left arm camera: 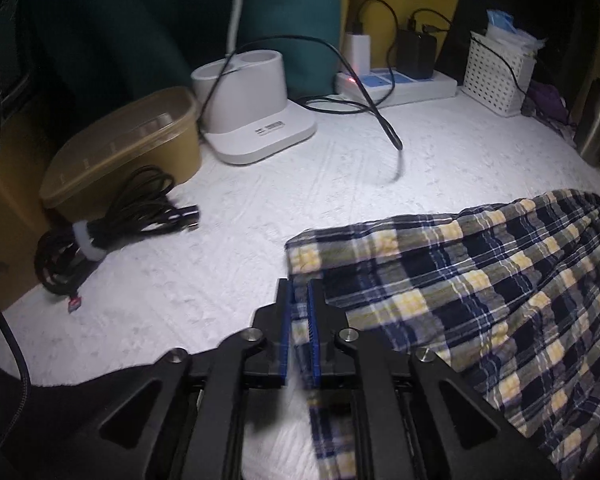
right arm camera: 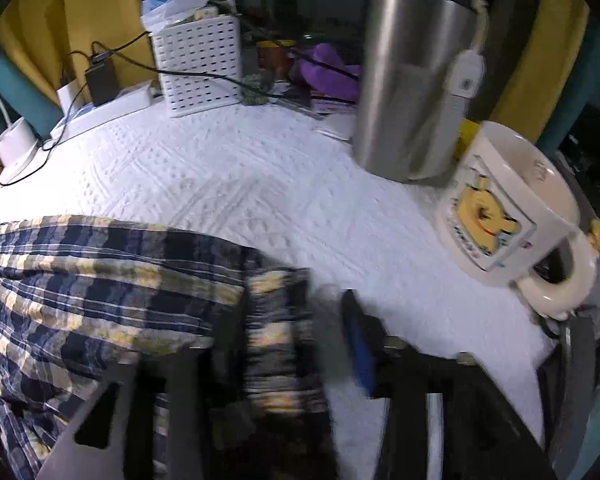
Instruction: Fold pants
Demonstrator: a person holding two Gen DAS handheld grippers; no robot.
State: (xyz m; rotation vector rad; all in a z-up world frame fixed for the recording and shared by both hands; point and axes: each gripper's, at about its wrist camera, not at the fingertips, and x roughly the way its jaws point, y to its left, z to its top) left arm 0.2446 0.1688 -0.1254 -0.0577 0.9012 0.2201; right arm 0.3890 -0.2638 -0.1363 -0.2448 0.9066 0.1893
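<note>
The plaid pants (left arm camera: pixel 480 288), navy, yellow and white, lie spread on the white textured cover (left arm camera: pixel 300 184). In the left wrist view my left gripper (left arm camera: pixel 300 300) is shut on the cloth's near left edge, a strip of plaid pinched between its blue pads (left arm camera: pixel 313 332). In the right wrist view the pants (right arm camera: pixel 100 280) fill the lower left. My right gripper (right arm camera: pixel 292 312) is blurred and stands open, its jaws well apart. A fold of plaid lies between them near the left finger, and the blue pad (right arm camera: pixel 360 348) on the right is clear of the cloth.
Left side: a tan lidded box (left arm camera: pixel 132 148), a bundled black cable (left arm camera: pixel 112 220), a white charging stand (left arm camera: pixel 256 104), a power strip (left arm camera: pixel 400 84) with loose cords. Right side: a white perforated basket (right arm camera: pixel 200 68), a steel thermos (right arm camera: pixel 412 80), a cartoon mug (right arm camera: pixel 508 216) by the edge.
</note>
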